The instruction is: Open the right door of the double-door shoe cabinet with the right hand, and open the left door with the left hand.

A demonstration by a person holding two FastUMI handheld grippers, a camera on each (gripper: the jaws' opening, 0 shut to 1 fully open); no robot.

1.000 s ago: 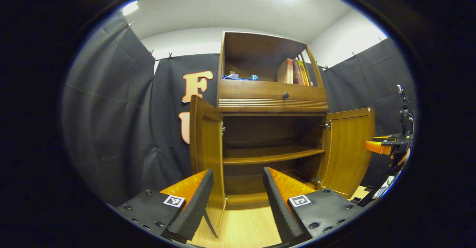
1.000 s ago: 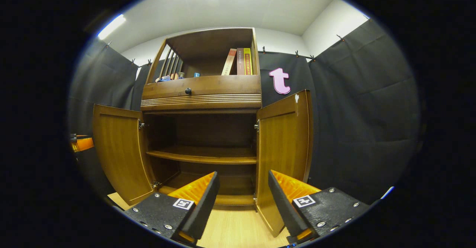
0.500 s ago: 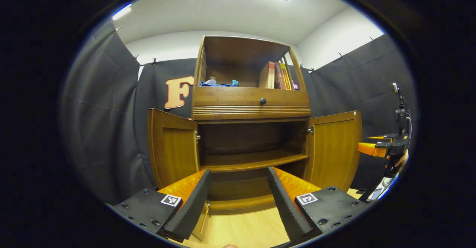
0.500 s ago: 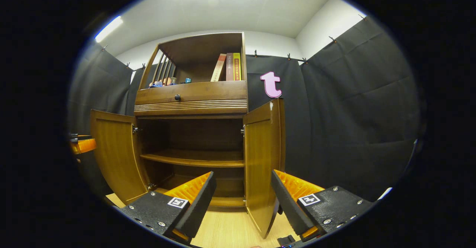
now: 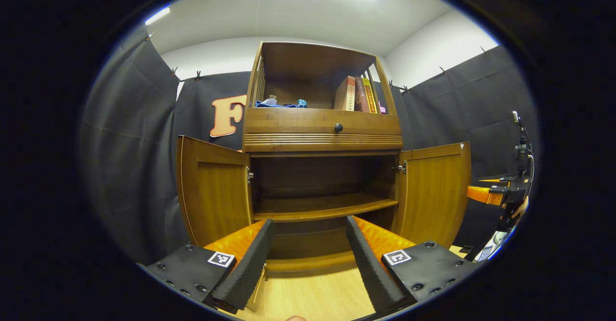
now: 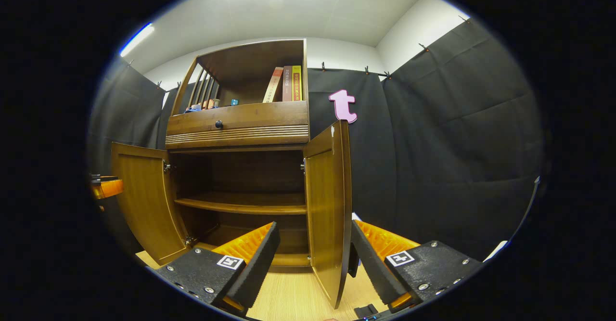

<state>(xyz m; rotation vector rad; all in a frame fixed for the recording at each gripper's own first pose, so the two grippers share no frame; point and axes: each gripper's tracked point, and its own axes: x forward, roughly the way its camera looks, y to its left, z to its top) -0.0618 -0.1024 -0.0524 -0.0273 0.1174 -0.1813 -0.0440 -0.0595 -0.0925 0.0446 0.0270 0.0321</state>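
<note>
The left gripper (image 5: 305, 253) hangs low before the cabinet (image 5: 322, 133), its fingers spread wide with nothing between them; the right gripper (image 6: 313, 258) is likewise spread, the free edge of the right door (image 6: 329, 205) standing in the gap between its fingers, though contact cannot be told. In the left gripper view the right gripper shows again at the far right edge, held by a hand (image 5: 519, 209) just beyond that door. Both doors stand swung outward, the left door (image 5: 214, 191) at the cabinet's other side. The open lower compartment holds one bare shelf (image 5: 322, 208) above the wooden floor (image 5: 313, 297). Above it is a drawer (image 5: 322, 127) with a dark knob (image 5: 339, 127). The top compartment holds upright books (image 5: 358, 95) on the right and blue cloth (image 5: 272, 103) with small items on the left.
</note>
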